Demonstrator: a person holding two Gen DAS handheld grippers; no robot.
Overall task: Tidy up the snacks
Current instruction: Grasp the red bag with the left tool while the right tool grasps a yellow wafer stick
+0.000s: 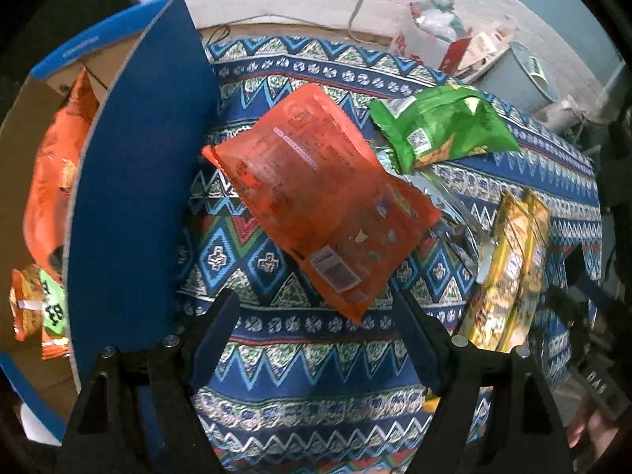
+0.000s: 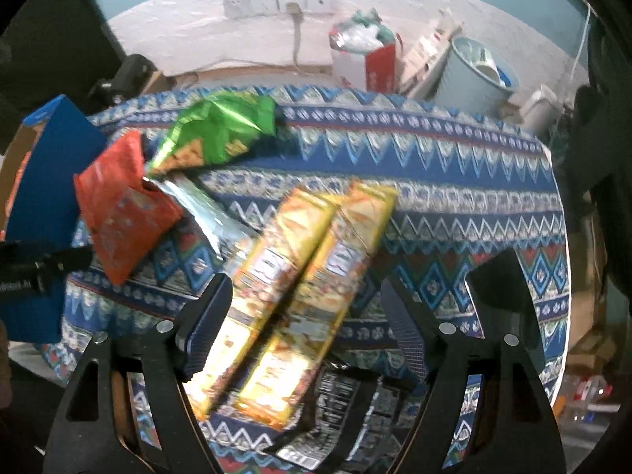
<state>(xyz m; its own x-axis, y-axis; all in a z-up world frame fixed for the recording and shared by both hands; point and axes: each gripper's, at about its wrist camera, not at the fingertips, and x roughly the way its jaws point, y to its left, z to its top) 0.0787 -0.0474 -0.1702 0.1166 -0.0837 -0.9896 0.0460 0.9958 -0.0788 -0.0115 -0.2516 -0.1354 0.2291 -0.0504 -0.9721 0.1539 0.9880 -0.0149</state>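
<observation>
My left gripper (image 1: 316, 335) is open and points down at the patterned tablecloth (image 1: 300, 375). The lower corner of an orange snack bag (image 1: 324, 205) lies just ahead of its fingertips, apart from both pads. To the left stands an open blue box (image 1: 134, 181) with orange packs (image 1: 55, 166) inside. My right gripper (image 2: 306, 331) hangs over two yellow packs (image 2: 300, 276) lying side by side. Its jaws are still easing apart; the packs lie between them and the right pad is clear of them. A green bag (image 2: 221, 130) and a silver pack (image 2: 205, 205) lie further back.
A black packet with white print (image 2: 347, 403) lies under the yellow packs' near end. Beyond the table's far edge are a pale bin (image 2: 474, 79), a red-and-white bag (image 2: 371, 59) and wall sockets (image 2: 276, 0). The table's right edge (image 2: 561, 276) drops off.
</observation>
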